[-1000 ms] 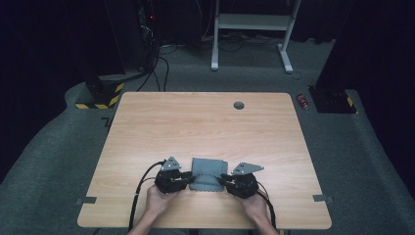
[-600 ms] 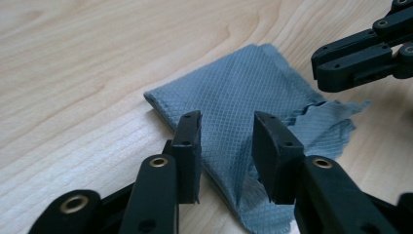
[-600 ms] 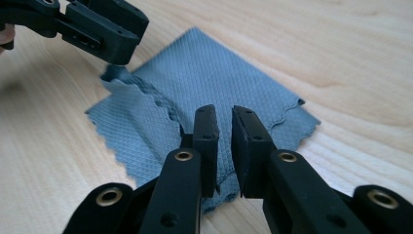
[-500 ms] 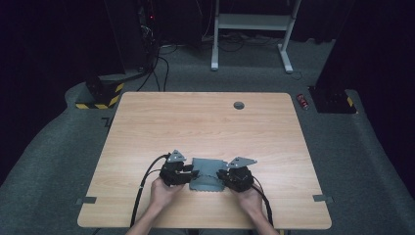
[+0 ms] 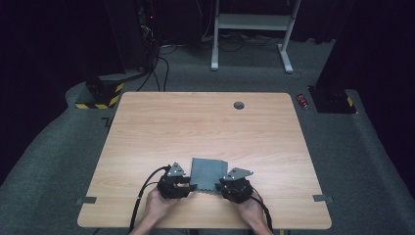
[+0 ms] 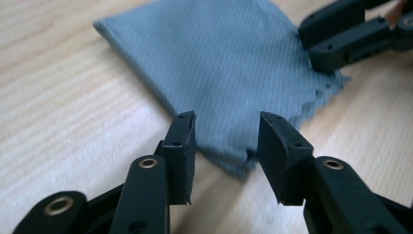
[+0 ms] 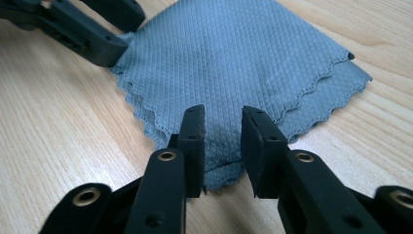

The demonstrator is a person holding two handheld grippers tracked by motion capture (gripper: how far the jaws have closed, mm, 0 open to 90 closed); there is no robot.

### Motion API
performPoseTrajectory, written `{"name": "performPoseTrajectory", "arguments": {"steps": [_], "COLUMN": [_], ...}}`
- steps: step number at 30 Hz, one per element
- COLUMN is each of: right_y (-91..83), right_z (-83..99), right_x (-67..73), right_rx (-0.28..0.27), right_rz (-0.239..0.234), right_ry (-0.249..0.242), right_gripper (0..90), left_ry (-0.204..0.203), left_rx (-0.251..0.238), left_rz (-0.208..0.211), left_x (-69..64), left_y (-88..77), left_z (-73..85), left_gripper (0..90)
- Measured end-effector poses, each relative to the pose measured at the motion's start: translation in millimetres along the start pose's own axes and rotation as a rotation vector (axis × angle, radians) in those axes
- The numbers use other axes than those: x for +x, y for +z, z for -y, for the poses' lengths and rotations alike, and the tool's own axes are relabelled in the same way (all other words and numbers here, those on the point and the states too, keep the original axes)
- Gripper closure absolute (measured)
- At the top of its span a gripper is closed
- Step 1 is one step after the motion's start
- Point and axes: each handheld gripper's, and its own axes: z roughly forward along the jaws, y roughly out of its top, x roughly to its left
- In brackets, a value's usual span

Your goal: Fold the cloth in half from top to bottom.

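Observation:
A grey-blue cloth point(image 5: 208, 171) with scalloped edges lies folded in two layers on the wooden table point(image 5: 205, 127), near its front edge. My left gripper point(image 5: 190, 186) is at the cloth's near left corner. In the left gripper view its jaws stand open point(image 6: 226, 119) on either side of that corner of the cloth point(image 6: 219, 63). My right gripper point(image 5: 221, 186) is at the near right corner. Its jaws are also open point(image 7: 222, 112), a narrower gap, with the corner of the cloth point(image 7: 234, 53) lying flat between them. Each gripper view shows the other gripper, the right gripper point(image 6: 341, 34) and the left gripper point(image 7: 83, 24), at the far edge.
A small dark round grommet point(image 5: 239, 105) sits near the table's back edge. Cables trail from both grippers over the front edge. On the floor behind stand a white frame point(image 5: 252, 29) and dark equipment with yellow-black striping point(image 5: 100, 93).
Both grippers have edged inward to the cloth's near corners. The cloth has stayed in about the same place.

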Motion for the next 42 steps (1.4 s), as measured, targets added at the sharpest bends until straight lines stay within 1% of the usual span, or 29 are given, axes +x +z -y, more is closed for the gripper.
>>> {"name": "performPoseTrajectory", "arguments": {"steps": [3,5,7,10,11,12,14,17,19,22,23,25,26,28,31,32,34,35,36,37,39,40,41,42], "right_y": [-0.8,-1.6,-2.6,-5.4,-7.1,-8.1,-11.4,-16.9,-17.1,-11.6,-9.2,-4.2,-1.0,5.4,14.4,17.4,23.4,27.0,27.0,30.1,29.9,29.6,29.5,29.7], "right_z": [1.5,2.2,3.5,5.6,6.7,7.2,7.8,3.4,-1.5,-10.2,-12.9,-17.3,-19.5,-23.8,-31.4,-33.3,-35.5,-36.0,-36.0,-35.6,-36.3,-36.6,-37.2,-38.2], "right_x": [1.4,2.5,2.5,1.0,-0.9,-2.4,-6.2,-14.5,-22.1,-33.7,-37.1,-41.7,-44.8,-50.0,-53.2,-53.5,-55.1,-56.2,-56.2,-58.4,-58.4,-58.5,-58.2,-57.8], "right_rx": [-0.004,-0.002,0.003,0.009,0.013,0.013,0.006,-0.031,-0.049,-0.054,-0.055,-0.053,-0.052,-0.047,-0.036,-0.032,-0.01,0.007,0.007,0.021,0.029,0.035,0.043,0.05], "right_rz": [0.017,0.028,0.036,0.038,0.038,0.04,0.036,0.053,0.06,0.079,0.087,0.098,0.103,0.105,0.104,0.11,0.122,0.129,0.129,0.129,0.129,0.126,0.112,0.113], "right_ry": [-0.02,-0.024,-0.033,-0.03,-0.023,-0.018,0.012,0.037,0.078,0.134,0.135,0.157,0.163,0.193,0.206,0.207,0.204,0.207,0.207,0.199,0.187,0.174,0.171,0.152], "right_gripper": [67.1,64.5,63.4,61.1,60.5,60.3,60.3,60.1,59.8,59.7,59.7,60.2,60.9,60.9,60.5,60.1,59.9,60.0,60.0,63.4,69.0,72.7,78.0,83.1], "left_ry": [-0.001,0.017,0.019,0.025,0.021,0.007,-0.009,-0.044,-0.056,-0.073,-0.077,-0.085,-0.099,-0.111,-0.133,-0.138,-0.135,-0.135,-0.135,-0.14,-0.139,-0.134,-0.131,-0.118], "left_rx": [0.0,0.005,0.008,0.017,0.017,0.016,0.008,-0.027,-0.039,-0.042,-0.042,-0.037,-0.038,-0.038,-0.027,-0.034,-0.006,0.001,0.001,0.018,0.028,0.031,0.034,0.034], "left_rz": [0.003,-0.013,-0.02,-0.022,-0.02,-0.014,-0.009,-0.005,-0.018,-0.057,-0.07,-0.108,-0.113,-0.133,-0.145,-0.151,-0.164,-0.17,-0.17,-0.181,-0.182,-0.179,-0.171,-0.17], "left_x": [-0.8,-1.7,-3.4,-4.2,-4.3,-4.2,-2.2,3.3,8.1,17.5,19.7,25.5,28.6,35.3,41.8,43.6,46.9,47.4,47.4,50.2,52.0,52.6,52.7,52.1], "left_y": [-3.5,-5.1,-5.9,-7.0,-7.3,-8.0,-10.5,-14.9,-16.5,-12.7,-11.0,-5.5,-2.8,4.3,14.2,17.2,23.1,25.2,25.2,30.6,34.1,35.4,36.5,36.8], "left_z": [3.8,5.2,5.9,6.0,6.3,6.8,7.3,5.0,0.2,-11.4,-14.5,-23.3,-27.5,-36.6,-46.8,-48.7,-52.7,-53.8,-53.8,-55.7,-56.5,-56.3,-55.9,-56.0], "left_gripper": [57.9,58.2,58.2,58.0,57.4,56.9,54.6,51.5,48.7,46.2,46.2,46.2,46.2,46.2,45.7,45.7,45.5,45.4,45.4,45.4,46.7,48.5,51.4,54.6]}}
